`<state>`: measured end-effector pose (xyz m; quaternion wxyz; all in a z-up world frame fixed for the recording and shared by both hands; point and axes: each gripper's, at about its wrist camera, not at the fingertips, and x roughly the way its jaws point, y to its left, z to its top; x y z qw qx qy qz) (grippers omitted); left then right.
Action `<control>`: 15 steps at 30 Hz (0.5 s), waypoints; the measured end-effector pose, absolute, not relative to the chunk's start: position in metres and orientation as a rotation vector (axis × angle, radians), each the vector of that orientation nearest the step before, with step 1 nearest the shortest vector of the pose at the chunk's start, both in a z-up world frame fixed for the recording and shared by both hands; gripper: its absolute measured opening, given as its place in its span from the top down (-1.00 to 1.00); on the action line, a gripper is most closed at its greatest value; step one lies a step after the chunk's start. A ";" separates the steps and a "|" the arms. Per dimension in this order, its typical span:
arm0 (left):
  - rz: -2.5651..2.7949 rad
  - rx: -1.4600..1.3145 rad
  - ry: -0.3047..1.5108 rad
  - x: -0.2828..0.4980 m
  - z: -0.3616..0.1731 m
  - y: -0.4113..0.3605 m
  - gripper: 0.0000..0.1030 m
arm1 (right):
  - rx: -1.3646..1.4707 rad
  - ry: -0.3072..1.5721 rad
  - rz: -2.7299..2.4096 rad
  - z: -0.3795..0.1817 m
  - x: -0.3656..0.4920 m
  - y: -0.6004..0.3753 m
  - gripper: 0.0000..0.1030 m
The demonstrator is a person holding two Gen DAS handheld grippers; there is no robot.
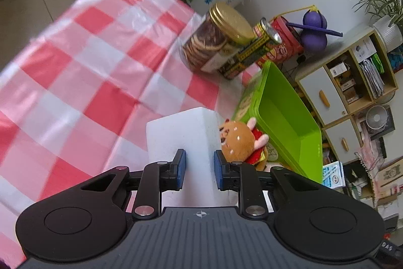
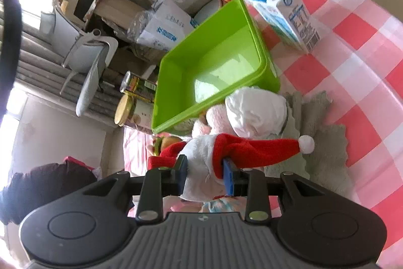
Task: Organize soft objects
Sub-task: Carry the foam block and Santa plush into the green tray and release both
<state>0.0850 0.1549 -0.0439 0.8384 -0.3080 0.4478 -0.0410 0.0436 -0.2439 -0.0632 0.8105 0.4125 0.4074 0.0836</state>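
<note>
Two soft things are in hand at once, likely so both can go into the green bin point(image 2: 221, 47) lying empty on the checked bench point(image 1: 83, 72). The left claw point(image 1: 199, 172) is clamped on a white foam block point(image 1: 186, 132), held above the bench beside a burger plush point(image 1: 239, 140). The right claw point(image 2: 205, 174) pinches a white plush in a Santa hat point(image 2: 241, 138), just short of the bin's near rim.

Our left gripper point(image 1: 200, 169) and right gripper point(image 2: 205, 174) were matte black, with blue finger pads point(image 1: 181, 169), silver pivot screws, ribbed grey housings and round side discs.
</note>
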 end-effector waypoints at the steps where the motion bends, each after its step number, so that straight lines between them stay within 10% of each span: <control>1: -0.080 -0.641 0.939 0.084 -0.041 0.156 0.57 | 0.883 0.861 0.179 -0.061 0.043 -0.244 0.93; 15: -0.141 -0.331 0.790 0.109 0.019 0.104 0.57 | 0.895 0.701 0.146 -0.028 0.069 -0.255 0.93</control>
